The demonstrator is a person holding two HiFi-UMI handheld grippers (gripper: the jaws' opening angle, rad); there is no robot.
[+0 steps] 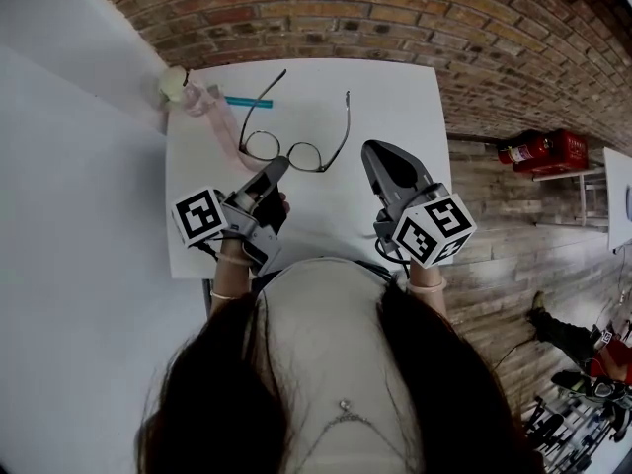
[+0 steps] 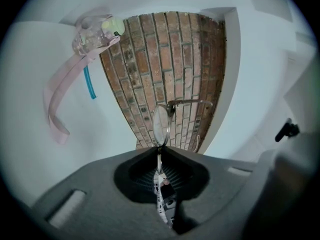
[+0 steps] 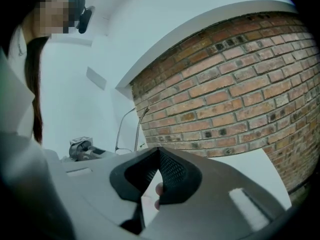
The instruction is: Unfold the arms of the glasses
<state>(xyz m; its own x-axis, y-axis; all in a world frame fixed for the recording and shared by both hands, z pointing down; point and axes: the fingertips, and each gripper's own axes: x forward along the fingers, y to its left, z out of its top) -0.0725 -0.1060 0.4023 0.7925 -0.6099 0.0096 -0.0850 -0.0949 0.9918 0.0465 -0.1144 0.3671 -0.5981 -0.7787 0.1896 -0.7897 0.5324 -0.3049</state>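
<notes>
Pinching the glasses (image 1: pixel 304 156) by the near frame rim, the left gripper (image 1: pixel 278 165) holds them on the table (image 1: pixel 395 97). The right gripper (image 1: pixel 377 150), jaws pressed together empty, sits just right of the glasses.

We take this for a converted industrial room used as a lab or test studio, not a home. A bare brick wall (image 1: pixel 395 8) runs past the far edge of the plain white counter (image 1: pixel 395 97), and worn wooden floorboards (image 1: pixel 494 255) lie off its right edge. Blank white partition panels (image 1: pixel 69 215) close in its left edge. Beyond the far right corner, a red fire extinguisher (image 1: pixel 523 152) lies at the foot of the wall. Another person's legs (image 1: pixel 555 332) show well off the right edge, near a rack of gear (image 1: pixel 573 428) too small for us to identify. Marker-printed cubes on the left gripper (image 1: pixel 279 163) and right gripper (image 1: pixel 373 148) suit such a workspace.
</notes>
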